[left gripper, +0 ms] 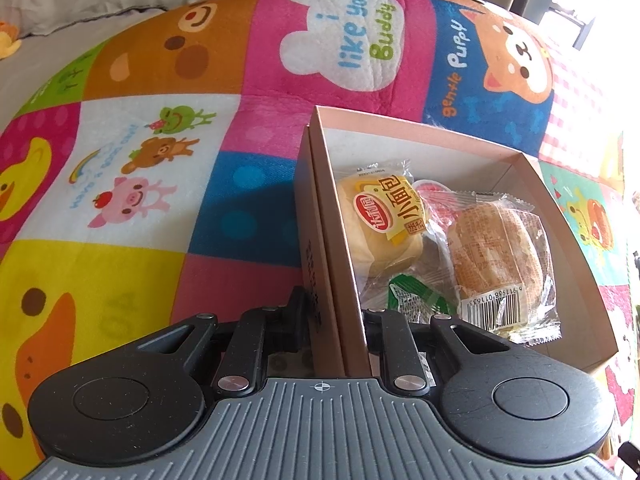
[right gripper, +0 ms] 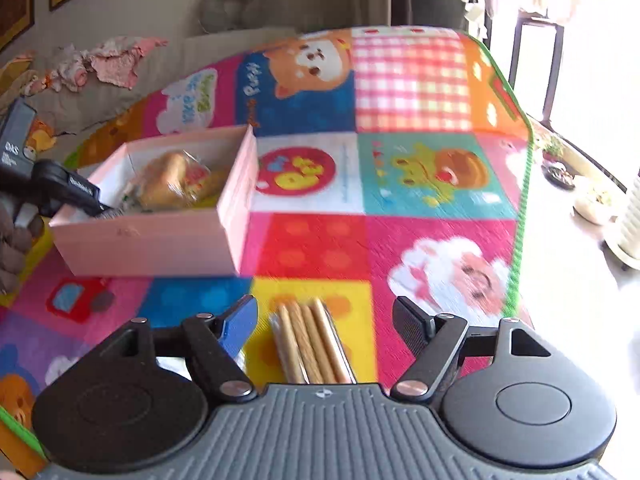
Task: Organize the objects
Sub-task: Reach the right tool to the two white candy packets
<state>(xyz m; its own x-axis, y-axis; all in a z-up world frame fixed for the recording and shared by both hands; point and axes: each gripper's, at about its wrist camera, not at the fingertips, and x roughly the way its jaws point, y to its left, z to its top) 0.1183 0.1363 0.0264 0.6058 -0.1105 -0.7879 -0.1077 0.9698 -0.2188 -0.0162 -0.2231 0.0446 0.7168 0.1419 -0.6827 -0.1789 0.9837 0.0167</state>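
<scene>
Biscuit pack lies between the right claw's spread fingers

Biscuit pack (right gripper: 312,344) is the piece left outside the box, and it sits directly in front of the right gripper (right gripper: 325,330), at 12 o'clock in the right wrist view, inside the gap between the two fingers but touching neither. Its long axis runs 6 to 12 o'clock, roughly in line with the fingers, leaning slightly toward 11. The right claw is spread wide, so closing across the pack's short side looks like the natural next step.

The pink box (right gripper: 160,240) stands near, at about 10 o'clock from the right gripper. It already holds a wrapped small bread (left gripper: 376,224), a second wrapped bun (left gripper: 500,256) and a green sachet (left gripper: 416,300).

The left gripper (left gripper: 340,316) straddles the box's near wall, one finger outside and one inside; the fingers look drawn in against that wall, apparently pinching it to steady the box. The right claw is plainly the nearer one to the pack.

Everything rests on a soft patchwork play mat (right gripper: 400,184) printed with cartoon animals. Beyond it are grey cushions (left gripper: 72,0) at 11 o'clock and a bright window area at 2 o'clock.
</scene>
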